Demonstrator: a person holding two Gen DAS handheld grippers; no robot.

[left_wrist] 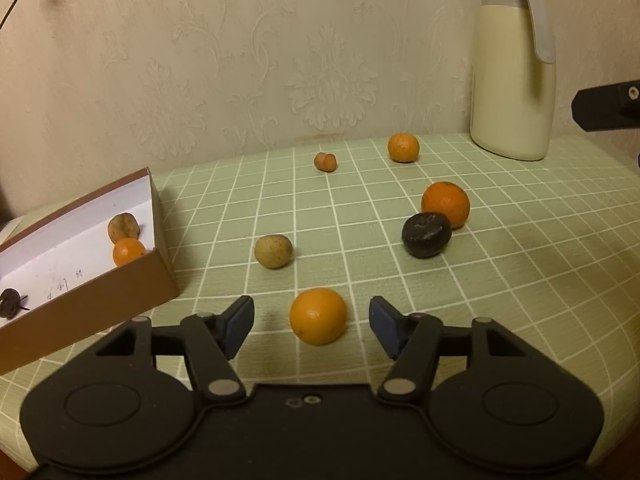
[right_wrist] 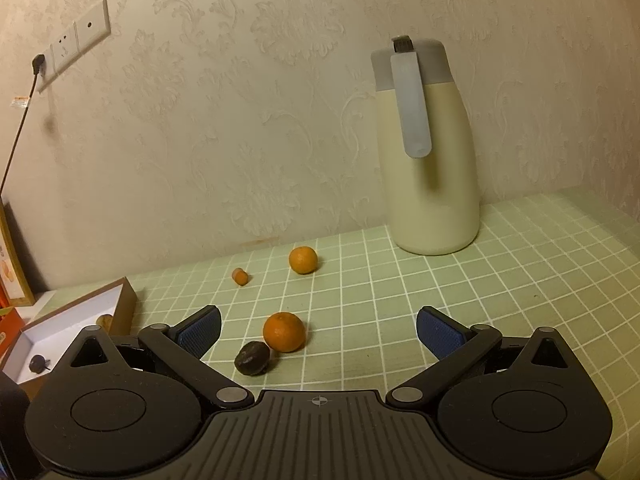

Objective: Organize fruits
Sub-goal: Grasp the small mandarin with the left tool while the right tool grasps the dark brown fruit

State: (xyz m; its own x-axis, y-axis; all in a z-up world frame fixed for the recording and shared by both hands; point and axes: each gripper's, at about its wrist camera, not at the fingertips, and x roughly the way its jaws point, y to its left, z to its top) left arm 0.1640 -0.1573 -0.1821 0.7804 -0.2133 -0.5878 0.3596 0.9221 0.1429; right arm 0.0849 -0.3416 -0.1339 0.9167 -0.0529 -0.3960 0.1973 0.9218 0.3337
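My left gripper (left_wrist: 311,316) is open, its jaws on either side of an orange (left_wrist: 318,315) on the green checked tablecloth, not touching it. Beyond lie a tan fruit (left_wrist: 273,251), a dark fruit (left_wrist: 426,235), a second orange (left_wrist: 445,204), a third orange (left_wrist: 403,147) and a small reddish fruit (left_wrist: 325,161). The brown box (left_wrist: 120,280) at left holds an orange (left_wrist: 128,251), a brownish fruit (left_wrist: 123,227) and a small dark fruit (left_wrist: 9,302). My right gripper (right_wrist: 318,332) is open and empty above the dark fruit (right_wrist: 252,358) and an orange (right_wrist: 284,331).
A cream thermos jug (left_wrist: 514,68) stands at the back right against the wallpapered wall; it also shows in the right wrist view (right_wrist: 430,152). A wall socket with a plugged cable (right_wrist: 38,64) is at upper left. The box (right_wrist: 120,300) sits at the table's left edge.
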